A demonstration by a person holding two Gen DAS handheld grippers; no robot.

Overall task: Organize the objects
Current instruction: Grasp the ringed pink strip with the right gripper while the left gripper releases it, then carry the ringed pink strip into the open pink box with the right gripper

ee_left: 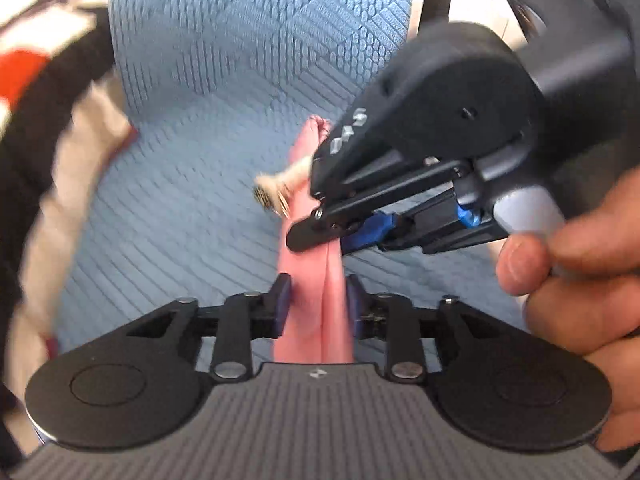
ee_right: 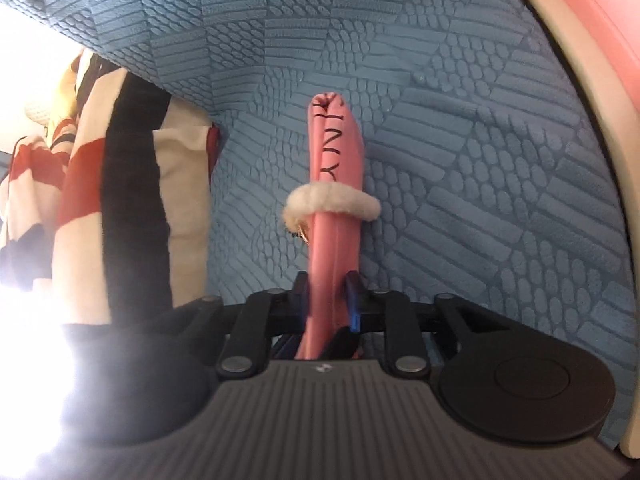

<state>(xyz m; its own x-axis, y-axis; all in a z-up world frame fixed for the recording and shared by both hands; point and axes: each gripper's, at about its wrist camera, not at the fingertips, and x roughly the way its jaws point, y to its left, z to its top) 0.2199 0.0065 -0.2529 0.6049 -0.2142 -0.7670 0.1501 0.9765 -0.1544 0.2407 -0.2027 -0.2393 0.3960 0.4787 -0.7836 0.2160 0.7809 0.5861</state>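
Between the fingers of your left tool (ee_left: 318, 306) runs a folded pink cloth (ee_left: 310, 320), and in the left wrist view both blue pads sit against its sides, so that tool is clamped on the cloth. Your right tool (ee_right: 328, 300) shows the same in its own view: its pads press the cloth (ee_right: 334, 240) from both sides, closed on it. Seen from the left wrist, the right tool (ee_left: 316, 220) comes in from the right and bites the cloth a little farther along than the left one, with your right hand (ee_left: 580, 288) wrapped round its handle.

Outward from the tools, the cloth stretches away as a narrow folded strip. A fluffy white band (ee_right: 332, 204) rings it about midway, and a small gold-coloured piece (ee_right: 302, 236) hangs at the band's left side; what it is you cannot tell. Black lettering (ee_right: 334, 144) runs along the cloth's far half.

Under the cloth lies a blue textured cover (ee_right: 460, 160), embossed with patches of lines and ovals. To the left, on the cover's edge, sits a bundle of red, white and black striped fabric (ee_right: 132, 184). At the right rim of the right wrist view stands a cream-edged pink surface (ee_right: 592, 40). The left wrist view is blurred.
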